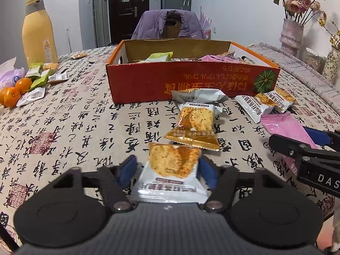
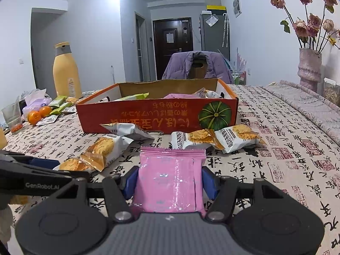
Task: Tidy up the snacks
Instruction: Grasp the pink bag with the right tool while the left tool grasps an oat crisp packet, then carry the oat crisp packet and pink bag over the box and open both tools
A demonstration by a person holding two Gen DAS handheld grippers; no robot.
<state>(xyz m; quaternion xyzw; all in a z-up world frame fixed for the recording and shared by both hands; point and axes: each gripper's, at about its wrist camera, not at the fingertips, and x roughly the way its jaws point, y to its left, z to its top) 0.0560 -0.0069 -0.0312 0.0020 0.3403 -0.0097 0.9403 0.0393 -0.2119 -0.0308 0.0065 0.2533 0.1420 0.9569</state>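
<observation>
In the left wrist view my left gripper [image 1: 167, 162] is low over the table, its blue pads closed on a white and orange cracker packet [image 1: 173, 170]. Ahead of it lie several more cracker packets [image 1: 195, 125]; behind them stands the open orange cardboard box [image 1: 148, 80] with snacks inside. My right gripper [image 2: 170, 171] is shut on a pink packet [image 2: 170, 182], which stands upright between the pads. To the right of the left gripper that same pink packet [image 1: 282, 123] shows in the right gripper [image 1: 297, 146]. The left gripper [image 2: 42, 170] shows at the left edge of the right wrist view.
A yellow bottle [image 1: 38, 36], tangerines [image 1: 14, 91] and green snack packets [image 1: 40, 74] sit at the table's far left, near a glass [image 2: 12, 114]. Vases with flowers [image 1: 291, 34] stand at the far right. A chair with a purple jacket [image 1: 167, 24] is behind the box.
</observation>
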